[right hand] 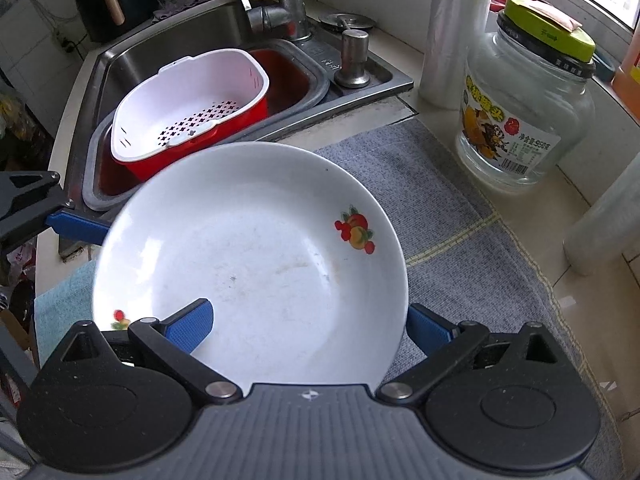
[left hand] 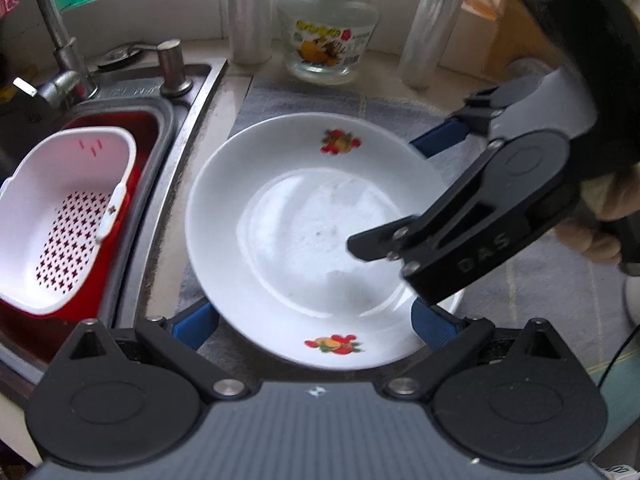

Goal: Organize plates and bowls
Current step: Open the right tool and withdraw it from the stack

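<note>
Right gripper jaws apart, one finger inside the white plate, one outside its rim; left gripper jaws apart, straddling it; plate over grey cloth on desk; sink beyond.

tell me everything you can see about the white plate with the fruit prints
The plate is a deep, round, glossy white dish, ceramic by the look, with small red and yellow fruit prints on its sloping rim; two show. It is empty, with faint smudges in the well. It sits over the grey cloth beside the sink. The right tongs straddle its near rim, one blue pad inside the well, one outside. The left tongs flank its opposite edge; contact is unclear.
</note>
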Demonstrator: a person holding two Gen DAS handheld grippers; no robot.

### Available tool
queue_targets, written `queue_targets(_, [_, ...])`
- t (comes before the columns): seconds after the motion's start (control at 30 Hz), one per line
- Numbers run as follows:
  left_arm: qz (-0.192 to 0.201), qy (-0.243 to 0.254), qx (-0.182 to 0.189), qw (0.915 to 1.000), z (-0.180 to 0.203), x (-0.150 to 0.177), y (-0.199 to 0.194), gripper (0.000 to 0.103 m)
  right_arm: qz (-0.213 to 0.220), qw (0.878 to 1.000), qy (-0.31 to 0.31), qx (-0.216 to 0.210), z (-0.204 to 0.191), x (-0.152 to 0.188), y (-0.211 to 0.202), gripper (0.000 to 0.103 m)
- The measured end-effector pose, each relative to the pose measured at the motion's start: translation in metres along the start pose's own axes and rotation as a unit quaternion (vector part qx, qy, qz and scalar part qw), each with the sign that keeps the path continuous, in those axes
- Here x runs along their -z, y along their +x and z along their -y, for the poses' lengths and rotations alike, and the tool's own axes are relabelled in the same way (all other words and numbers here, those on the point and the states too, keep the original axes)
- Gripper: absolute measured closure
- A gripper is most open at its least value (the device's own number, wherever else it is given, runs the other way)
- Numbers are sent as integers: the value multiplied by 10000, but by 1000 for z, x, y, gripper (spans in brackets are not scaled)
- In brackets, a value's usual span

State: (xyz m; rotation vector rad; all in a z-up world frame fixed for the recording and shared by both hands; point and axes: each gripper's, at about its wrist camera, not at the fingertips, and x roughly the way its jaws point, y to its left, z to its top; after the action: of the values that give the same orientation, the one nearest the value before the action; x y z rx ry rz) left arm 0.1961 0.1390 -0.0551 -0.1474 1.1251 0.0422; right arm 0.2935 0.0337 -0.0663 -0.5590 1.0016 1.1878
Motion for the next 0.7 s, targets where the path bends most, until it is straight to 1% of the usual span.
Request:
queue_targets(0.03, [-73,-26,50,10000,-2,1,3,2,0,10000,-11,12,-1,0,0,0])
queue_targets(0.13, [3,23,80,10000,-4,3,2,2,15,10000,-15,36,-1,1,0,0])
queue_targets(0.17, [107,85,65,9999,-4,5,-1,2,27,10000,-3,34,-1,1,-1,0])
queue_targets(0.2, [253,196,2,9995,-3,8,-4,2,118,9999,30,2,0,4,-6,0])
queue_targets(0.23, [401,317,-94,9987,-1,11,-7,2,118,9999,30,2,0,4,-6,0])
queue_targets(0.3, [686,528,-270,9959,2,18,-13,2,210,9997,122,-45,1,8,-14,0])
queue_targets(0.33, [822,571,-294,9945,2,21,-15,2,256,9996,148,-9,1,10,-16,0])
queue_targets(0.37, [933,547,-263,9938,1,24,-17,1,256,9996,148,-9,1,10,-16,0])
queue_targets(0.47, [1254,421,-145,9911,-3,29,-23,1,461,9985,212,210,-2,12,-28,0])
queue_targets(0.53, [1547,429,-205,9868,-3,31,-31,1,517,9980,222,272,-3,13,-32,0])
queue_targets(0.63, [2033,557,-343,9769,-1,34,-42,1,736,9959,274,445,-9,16,-45,0])
queue_targets(0.7, [2126,666,-380,9741,0,33,-43,1,903,9939,298,562,-14,19,-54,0])
